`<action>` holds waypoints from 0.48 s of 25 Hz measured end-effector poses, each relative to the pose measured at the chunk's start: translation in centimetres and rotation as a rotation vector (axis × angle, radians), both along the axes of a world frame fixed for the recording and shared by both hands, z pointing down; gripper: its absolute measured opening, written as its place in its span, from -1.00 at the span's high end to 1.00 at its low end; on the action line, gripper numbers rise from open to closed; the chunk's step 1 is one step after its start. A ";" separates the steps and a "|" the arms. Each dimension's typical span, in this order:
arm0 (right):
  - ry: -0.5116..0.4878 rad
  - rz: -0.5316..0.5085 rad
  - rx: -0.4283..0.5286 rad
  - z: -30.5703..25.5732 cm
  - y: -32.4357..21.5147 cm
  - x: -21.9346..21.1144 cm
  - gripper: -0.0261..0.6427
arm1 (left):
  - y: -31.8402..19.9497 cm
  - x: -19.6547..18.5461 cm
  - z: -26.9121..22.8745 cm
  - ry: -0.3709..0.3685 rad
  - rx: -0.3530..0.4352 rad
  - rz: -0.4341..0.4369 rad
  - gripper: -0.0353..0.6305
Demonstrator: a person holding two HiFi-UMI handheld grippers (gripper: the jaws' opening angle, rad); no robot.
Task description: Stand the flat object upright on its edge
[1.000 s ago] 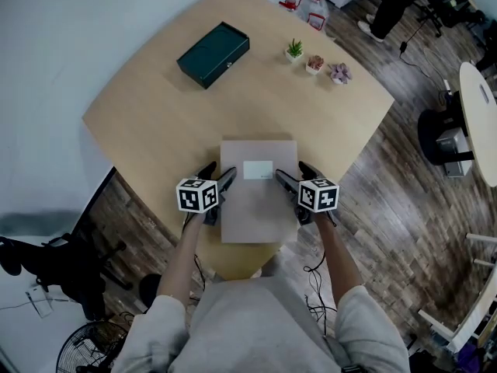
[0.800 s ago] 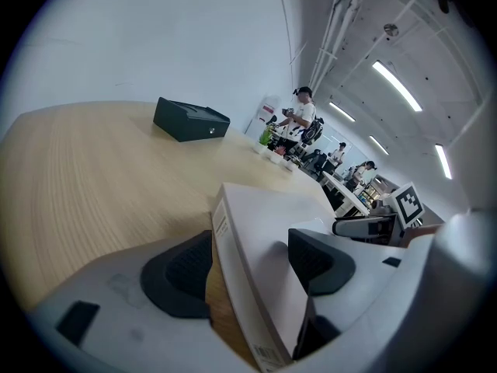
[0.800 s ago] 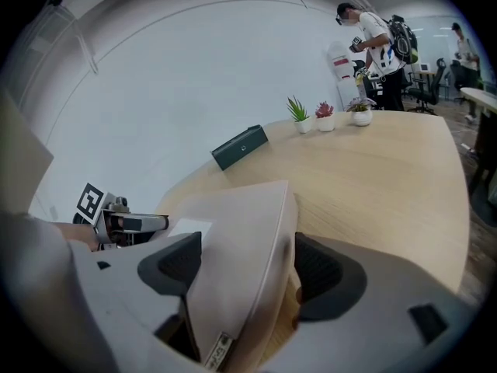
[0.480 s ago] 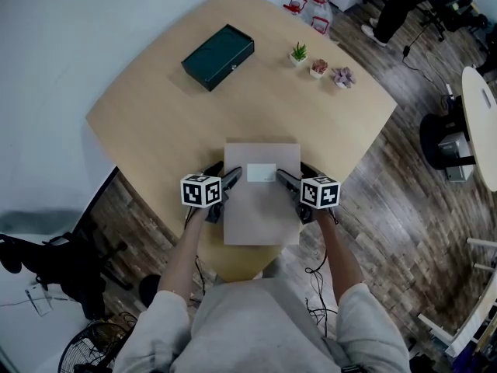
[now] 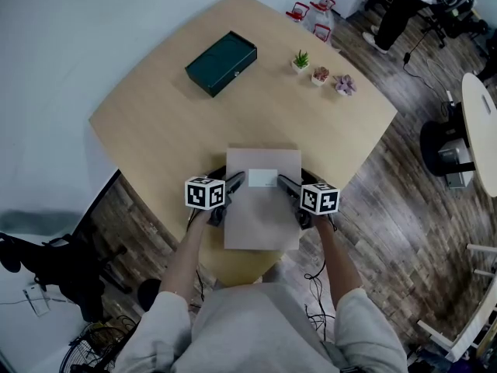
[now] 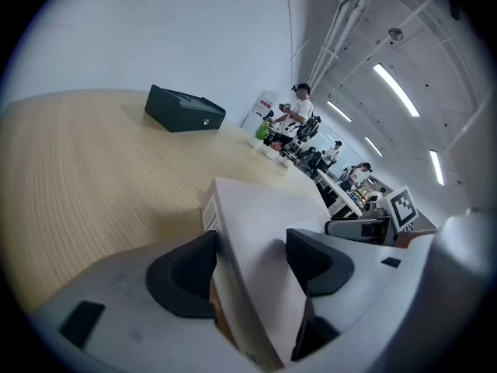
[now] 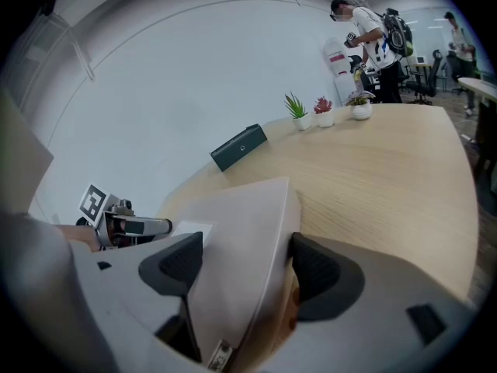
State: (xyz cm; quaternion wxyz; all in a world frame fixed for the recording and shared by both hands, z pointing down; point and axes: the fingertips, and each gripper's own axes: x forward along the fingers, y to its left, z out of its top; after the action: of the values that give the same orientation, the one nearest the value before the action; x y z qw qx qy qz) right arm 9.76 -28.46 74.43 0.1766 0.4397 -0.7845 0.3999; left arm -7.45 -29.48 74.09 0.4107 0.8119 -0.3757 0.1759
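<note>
The wooden bench (image 5: 155,123) carries a flat grey box (image 5: 262,212) at its near edge, overhanging toward the person. A green case (image 5: 221,63) lies well beyond it. The left claw (image 5: 235,182) clasps the box's left edge, a jaw on either face. The right claw (image 5: 283,182) grips the right edge likewise. The box seems tilted, near end raised, though that is hard to judge. Three small plants (image 5: 321,74) stand right of the case.
</note>
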 end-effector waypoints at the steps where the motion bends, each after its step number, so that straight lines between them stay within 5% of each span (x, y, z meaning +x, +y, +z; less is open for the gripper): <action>1: 0.001 0.001 0.001 0.0 0.1 0.0 -0.17 | 0.0 0.0 0.0 -0.002 0.001 0.001 0.08; 12: 0.006 0.016 0.082 -2.9 0.1 0.3 -0.13 | 0.2 0.3 -2.5 -0.011 0.071 -0.003 0.09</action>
State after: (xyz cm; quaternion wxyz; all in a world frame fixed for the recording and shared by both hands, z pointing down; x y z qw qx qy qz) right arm 10.05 -28.39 71.55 0.1578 0.4538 -0.7962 0.3677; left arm -7.18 -29.29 71.63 0.3798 0.8244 -0.3854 0.1664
